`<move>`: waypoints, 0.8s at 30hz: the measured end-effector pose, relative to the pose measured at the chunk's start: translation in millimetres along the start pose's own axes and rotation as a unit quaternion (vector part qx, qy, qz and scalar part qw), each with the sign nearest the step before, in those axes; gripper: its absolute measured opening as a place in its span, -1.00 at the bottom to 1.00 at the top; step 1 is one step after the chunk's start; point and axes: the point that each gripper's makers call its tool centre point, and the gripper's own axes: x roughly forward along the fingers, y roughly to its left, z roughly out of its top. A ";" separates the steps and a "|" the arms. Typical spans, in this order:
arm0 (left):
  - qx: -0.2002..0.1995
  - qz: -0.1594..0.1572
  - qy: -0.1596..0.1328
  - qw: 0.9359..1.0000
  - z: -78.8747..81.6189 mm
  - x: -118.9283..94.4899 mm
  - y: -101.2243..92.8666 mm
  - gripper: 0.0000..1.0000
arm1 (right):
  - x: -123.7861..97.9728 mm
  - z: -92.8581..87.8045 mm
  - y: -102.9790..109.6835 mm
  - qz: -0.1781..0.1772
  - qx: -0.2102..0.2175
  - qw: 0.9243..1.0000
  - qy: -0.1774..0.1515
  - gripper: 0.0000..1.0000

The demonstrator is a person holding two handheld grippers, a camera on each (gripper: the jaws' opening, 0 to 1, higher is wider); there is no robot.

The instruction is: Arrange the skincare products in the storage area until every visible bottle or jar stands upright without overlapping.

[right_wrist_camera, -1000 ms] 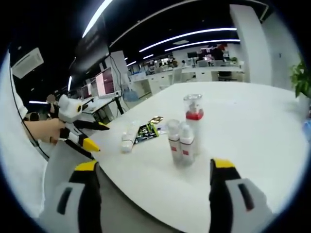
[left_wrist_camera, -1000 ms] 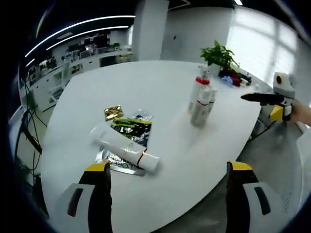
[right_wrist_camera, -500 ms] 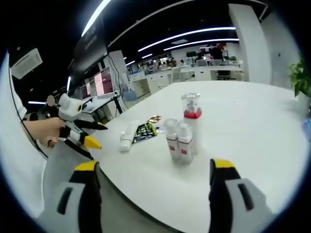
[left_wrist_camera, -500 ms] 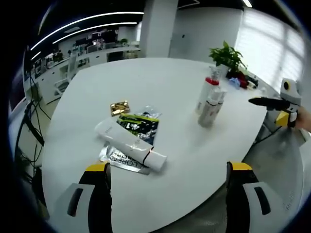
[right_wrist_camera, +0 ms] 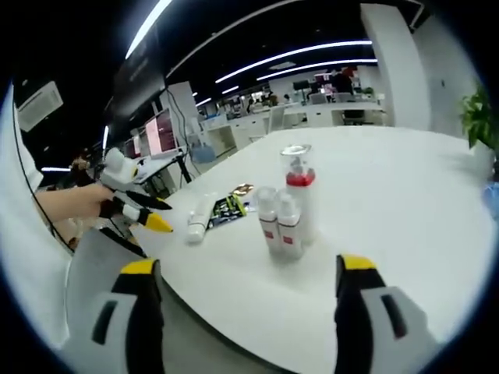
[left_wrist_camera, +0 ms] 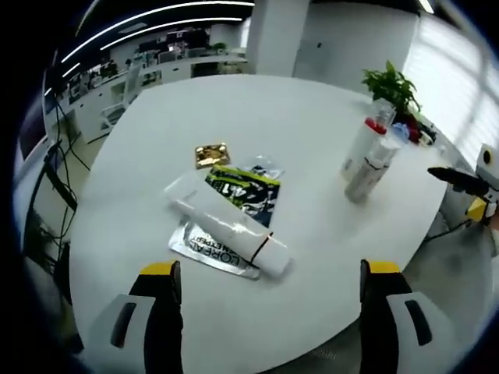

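Left gripper view: the left gripper (left_wrist_camera: 261, 269) hangs over the near edge of the round white surface (left_wrist_camera: 156, 148), its yellow-tipped black fingers (left_wrist_camera: 161, 271) set wide with nothing between them.
Tube: a white plastic tube with a dark band near its cap (left_wrist_camera: 228, 232) lies on its side just ahead of the left fingers, resting across a silver printed sachet (left_wrist_camera: 204, 249).
Sachets: a black-and-green foil sachet (left_wrist_camera: 240, 191) lies beyond the tube and touches it; a small gold foil packet (left_wrist_camera: 211, 153) lies farther ahead, just beside the black-and-green one.
Right gripper view: the right gripper (right_wrist_camera: 245, 269) has its fingers (right_wrist_camera: 357, 265) equally wide and empty.
Bottles: a clear pump bottle with a red collar (right_wrist_camera: 299, 195) and two small white bottles with red labels (right_wrist_camera: 278, 223) stand upright close together, ahead of the right fingers and between them.
Step in hand: by my reading, the lying tube is the piece to be stood up, and the left gripper is nearer to it.
Doing it well: come down across the tube's width near the cap end, close gently since a soft tube will likely squash, lift it clear of the sachets, then set it cap-down on bare surface well apart from the bottles.
Risk: the tube may tip if released before it sits flat.
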 end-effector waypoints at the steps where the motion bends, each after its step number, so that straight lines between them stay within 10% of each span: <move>1: -0.003 -0.001 -0.001 1.000 1.4 1.4 0.1 0.83 | 0.2 0.1 -0.5 -0.001 0.001 1.000 0.000 0.85; 24: -0.068 0.079 0.058 0.993 23.4 56.6 40.3 0.46 | 4.4 -2.2 -13.9 -0.017 0.020 1.000 0.001 0.83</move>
